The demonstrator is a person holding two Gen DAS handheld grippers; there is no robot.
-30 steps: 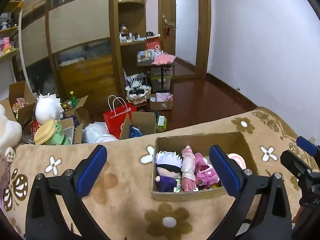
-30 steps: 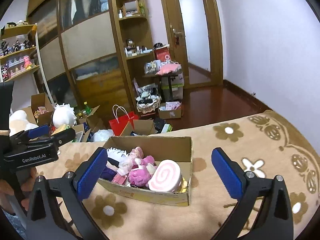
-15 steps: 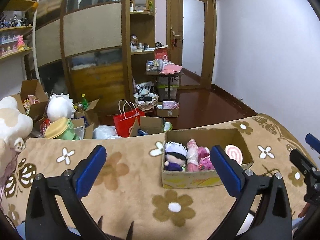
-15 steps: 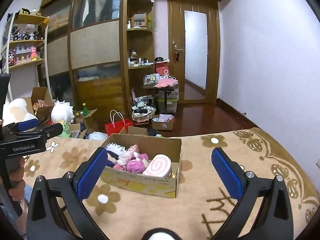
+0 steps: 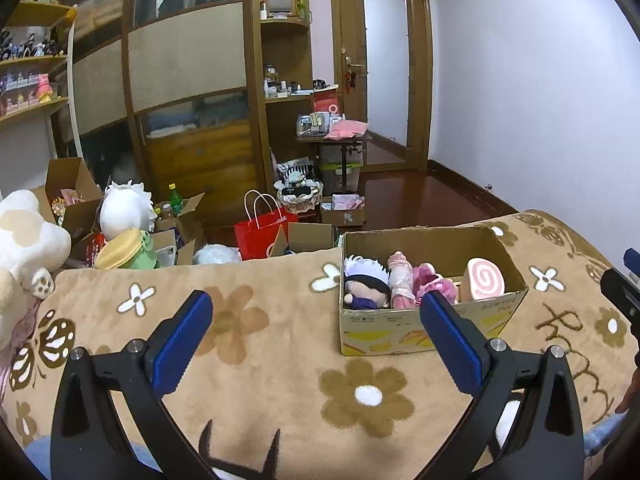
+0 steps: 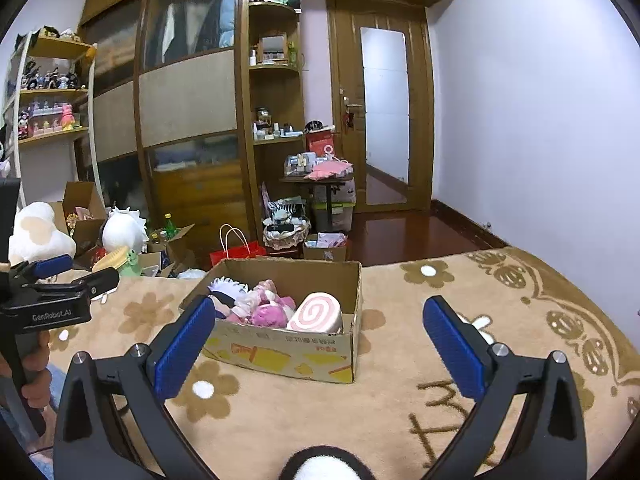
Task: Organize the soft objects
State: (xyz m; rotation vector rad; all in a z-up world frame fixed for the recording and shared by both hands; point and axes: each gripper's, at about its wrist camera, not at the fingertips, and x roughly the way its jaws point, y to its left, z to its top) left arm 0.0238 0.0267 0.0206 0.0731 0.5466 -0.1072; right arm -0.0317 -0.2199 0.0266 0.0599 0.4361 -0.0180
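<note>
A cardboard box (image 5: 424, 332) (image 6: 288, 354) stands on a tan flowered blanket (image 5: 256, 320) (image 6: 480, 360). Inside lie a white-haired doll (image 5: 366, 282) (image 6: 226, 294), pink plush toys (image 5: 416, 282) (image 6: 268, 308) and a pink swirl roll cushion (image 5: 484, 280) (image 6: 318, 314). My left gripper (image 5: 316, 336) is open and empty, held back from the box and to its left. My right gripper (image 6: 316, 336) is open and empty too, behind the box's near corner. A black-and-white plush (image 6: 324, 464) shows at the bottom edge of the right wrist view.
A big white plush (image 5: 24, 236) sits at the blanket's left end. Beyond the blanket the floor holds open cartons (image 5: 76, 200), a red paper bag (image 5: 260, 232), a white-haired doll head (image 5: 126, 208) and a small cluttered table (image 5: 336, 140). A wardrobe, shelves and a door line the far wall.
Both grippers have pulled back and risen from the box, so it looks smaller and farther. Both stayed open and empty. The toys in the box did not move.
</note>
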